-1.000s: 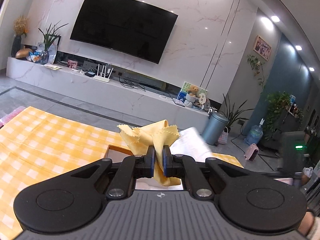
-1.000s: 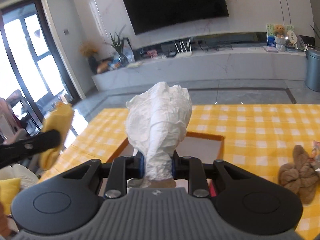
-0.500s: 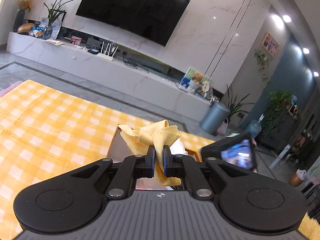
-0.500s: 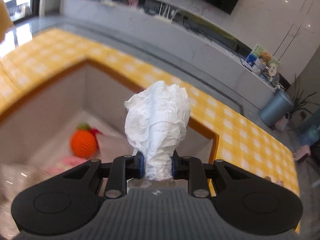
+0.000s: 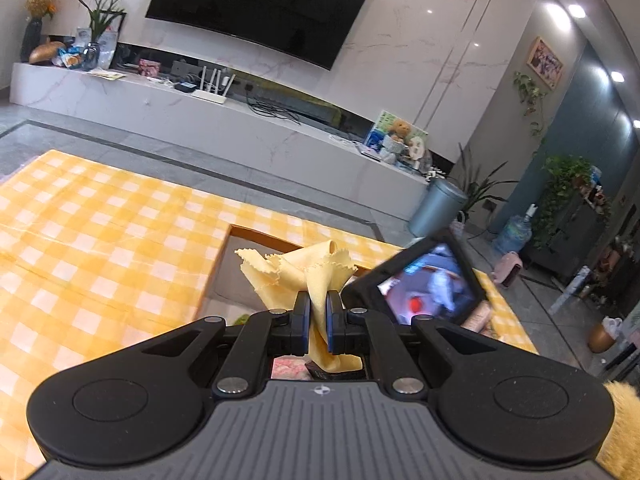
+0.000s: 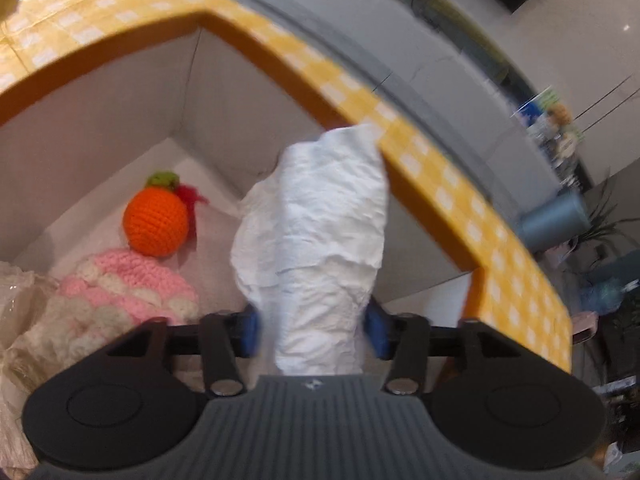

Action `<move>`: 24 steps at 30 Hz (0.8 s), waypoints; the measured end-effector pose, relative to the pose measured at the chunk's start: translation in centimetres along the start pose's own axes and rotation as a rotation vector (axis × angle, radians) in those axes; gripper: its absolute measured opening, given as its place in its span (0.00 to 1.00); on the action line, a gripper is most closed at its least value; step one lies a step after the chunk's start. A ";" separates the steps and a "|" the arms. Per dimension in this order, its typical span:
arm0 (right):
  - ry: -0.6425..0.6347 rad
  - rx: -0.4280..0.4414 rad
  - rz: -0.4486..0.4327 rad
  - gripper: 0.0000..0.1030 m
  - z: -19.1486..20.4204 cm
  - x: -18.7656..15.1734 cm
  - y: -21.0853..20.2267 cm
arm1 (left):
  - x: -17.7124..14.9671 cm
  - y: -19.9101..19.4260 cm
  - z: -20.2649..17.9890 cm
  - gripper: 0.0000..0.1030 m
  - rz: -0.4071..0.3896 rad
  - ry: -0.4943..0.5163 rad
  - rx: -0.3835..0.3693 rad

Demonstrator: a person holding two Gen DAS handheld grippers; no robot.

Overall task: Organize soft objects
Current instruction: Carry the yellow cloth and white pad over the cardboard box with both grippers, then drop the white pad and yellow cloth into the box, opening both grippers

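A: Cloth is seen first: a yellow cloth [image 5: 301,276] with pinked edges is clamped between the fingers of the left gripper [image 5: 318,326], its loose corners fanned out above the pads and a tail hung below them.

B: And where is it held?

A: It is held above the near edge of a box [image 5: 224,264] sunk into a table [image 5: 100,232] that is covered in yellow check. The back of the other tool, with its lit screen [image 5: 430,286], is seen just right of the cloth, lower in the box opening.

B: What is shown from the right wrist?

A: A crumpled white tissue wad [image 6: 316,248] is seen between the blue pads of the right gripper [image 6: 314,330]. The pads are spread wider than the wad, with a gap at each side, so the jaws are parted and the wad is not squeezed. Whether it is supported from below cannot be told.

B: What is found under it?

A: The grey inside of the box [image 6: 120,112] is seen, with the wad over it. An orange crocheted ball [image 6: 156,220] with a green top is lying on the floor, touched by a pink-and-white crocheted piece [image 6: 128,292]. A crinkled pale wrapper [image 6: 16,320] is seen at the far left.
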State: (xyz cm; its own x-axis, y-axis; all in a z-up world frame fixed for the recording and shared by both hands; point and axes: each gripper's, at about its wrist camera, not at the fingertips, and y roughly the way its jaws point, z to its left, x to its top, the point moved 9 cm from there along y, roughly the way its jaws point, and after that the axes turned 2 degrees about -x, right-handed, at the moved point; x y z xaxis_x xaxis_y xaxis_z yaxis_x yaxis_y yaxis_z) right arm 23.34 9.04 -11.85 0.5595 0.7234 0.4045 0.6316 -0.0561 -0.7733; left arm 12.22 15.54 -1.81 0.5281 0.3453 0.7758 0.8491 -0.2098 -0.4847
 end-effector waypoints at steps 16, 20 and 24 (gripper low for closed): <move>0.174 0.008 -0.251 0.93 -2.5 -0.6 -7.2 | -2.5 5.0 0.2 0.08 0.146 0.066 0.110; 0.195 0.010 -0.258 0.93 -2.4 -0.5 -6.9 | -2.7 5.9 0.1 0.08 0.147 0.122 0.199; 0.214 0.010 -0.260 0.93 -2.3 -0.9 -6.7 | -2.7 6.6 0.9 0.09 0.148 0.141 0.270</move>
State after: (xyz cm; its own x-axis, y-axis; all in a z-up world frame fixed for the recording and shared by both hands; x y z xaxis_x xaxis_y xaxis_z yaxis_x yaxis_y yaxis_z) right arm 19.83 7.19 -5.90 0.4814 0.5515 0.6812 0.7633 0.1182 -0.6351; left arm 16.41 14.05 -7.43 0.6572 0.1948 0.7281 0.7411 0.0086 -0.6713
